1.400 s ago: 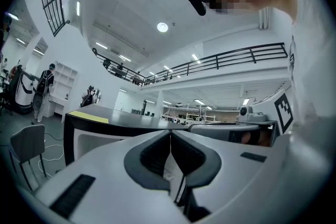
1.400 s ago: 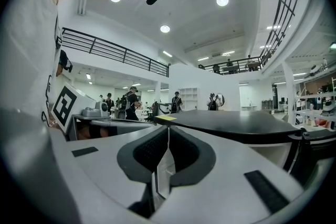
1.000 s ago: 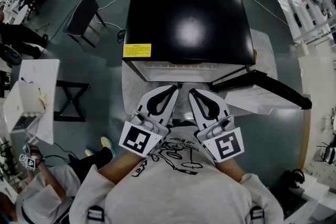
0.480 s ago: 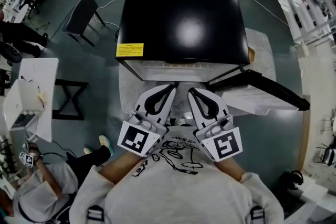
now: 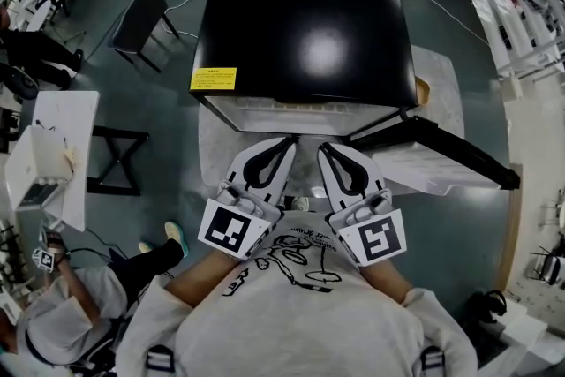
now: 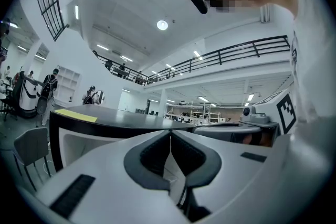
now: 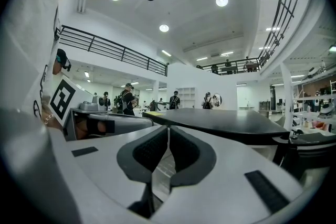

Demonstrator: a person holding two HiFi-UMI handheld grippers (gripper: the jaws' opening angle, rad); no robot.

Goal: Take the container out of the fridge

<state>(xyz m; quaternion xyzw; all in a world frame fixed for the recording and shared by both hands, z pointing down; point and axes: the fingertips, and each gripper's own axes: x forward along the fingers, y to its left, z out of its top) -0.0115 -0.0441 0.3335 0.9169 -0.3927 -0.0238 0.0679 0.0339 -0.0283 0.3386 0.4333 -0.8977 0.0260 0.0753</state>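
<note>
Steep downward look onto a low fridge [image 5: 305, 31] with a glossy black top, standing on a pale mat [image 5: 210, 153] on a grey floor. Fridge door [image 5: 441, 150] swung wide open to the right of the fridge, seen as a dark bar with a white inner lining. White front rim of the open compartment showing just below the near edge of the black top. Interior hidden under that top, so no telling where the container sits in the fridge.

In front of the fridge, nearest the camera, a person's torso in a grey sweatshirt [image 5: 291, 322], both arms reaching forward.

Left gripper [image 5: 290, 141] just short of the fridge's open front, jaws pressed together, nothing between them. Right gripper [image 5: 324, 146] close beside it, also just short of the opening, jaws likewise closed and empty. Both pointing towards the fridge, tips near each other but apart.

Small yellow label [image 5: 213, 79] at the near left corner of the fridge top.
</note>
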